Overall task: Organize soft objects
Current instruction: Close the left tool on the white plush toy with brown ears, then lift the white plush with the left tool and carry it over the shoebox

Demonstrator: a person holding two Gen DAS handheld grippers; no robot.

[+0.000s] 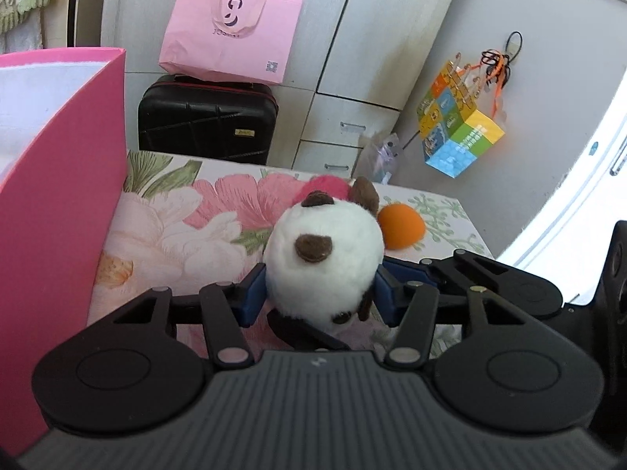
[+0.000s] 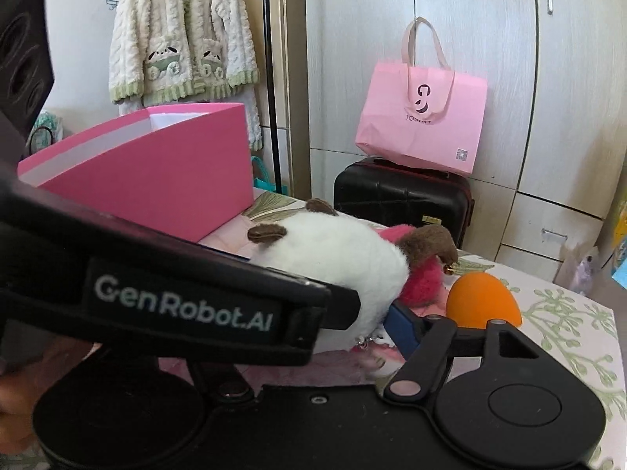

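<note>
A white plush toy (image 1: pixel 325 262) with brown ears lies on the floral cloth (image 1: pixel 176 227), and my left gripper (image 1: pixel 320 293) is shut on it, a blue pad pressing each side. Behind the toy are a pink fluffy toy (image 1: pixel 325 186) and an orange foam egg (image 1: pixel 401 227). A tall pink box (image 1: pixel 58 196) stands open-topped at the left. In the right wrist view the left gripper's body crosses in front of my right gripper (image 2: pixel 313 313) and hides its left finger. Its right pad (image 2: pixel 401 329) touches the plush toy's (image 2: pixel 333 266) lower edge, beside the orange egg (image 2: pixel 484 301).
A black suitcase (image 1: pixel 207 121) with a pink tote bag (image 1: pixel 231 35) on it stands past the far table edge, against white cupboards. A colourful cube box (image 1: pixel 458 117) hangs at the right. A fleecy jacket (image 2: pixel 180 35) hangs behind the pink box (image 2: pixel 156 172).
</note>
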